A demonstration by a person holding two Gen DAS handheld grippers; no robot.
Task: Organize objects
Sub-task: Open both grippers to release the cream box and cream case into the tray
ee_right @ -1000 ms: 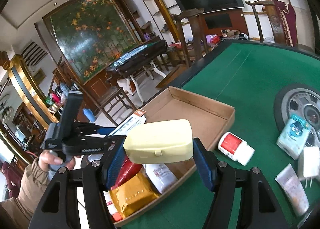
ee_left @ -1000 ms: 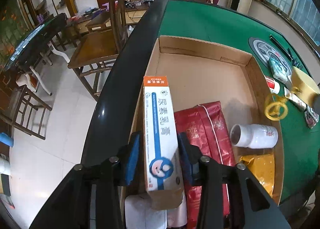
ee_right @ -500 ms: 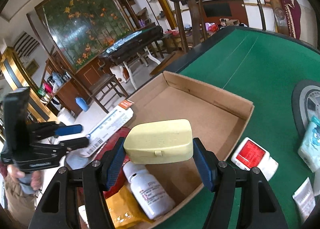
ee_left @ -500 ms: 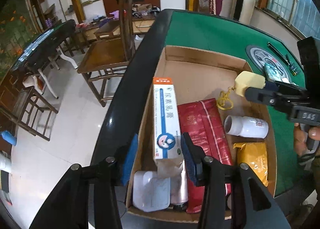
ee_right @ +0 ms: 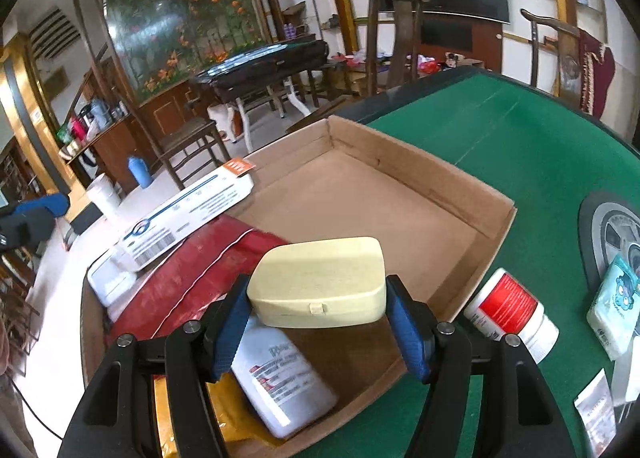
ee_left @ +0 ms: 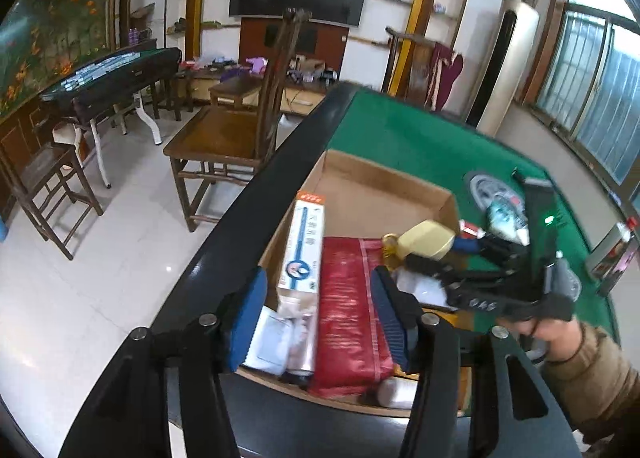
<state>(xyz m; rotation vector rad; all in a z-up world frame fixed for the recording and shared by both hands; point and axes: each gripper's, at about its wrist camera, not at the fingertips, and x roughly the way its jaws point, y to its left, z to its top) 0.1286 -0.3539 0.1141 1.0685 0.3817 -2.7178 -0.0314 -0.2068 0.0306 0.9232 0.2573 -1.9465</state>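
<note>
Right gripper (ee_right: 318,322) pinches the cream case (ee_right: 320,282) above the cardboard box (ee_right: 452,185); left gripper (ee_left: 316,310), jaws opening and empty, hovers over the box's near edge.

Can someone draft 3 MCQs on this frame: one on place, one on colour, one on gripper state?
1. Where does the long white and blue carton lie?
A. in the cardboard box
B. on the green felt
C. on a chair

2. What colour is the flat packet in the middle of the box?
A. blue
B. red
C. black

3. What is the right gripper doing?
A. open, empty
B. clamped on the pale yellow case
C. clamped on a bottle

Answers: 1 A, the carton rests against the box's left wall; 2 B, red wrapper; 3 B, both pads press the case's ends.
</note>
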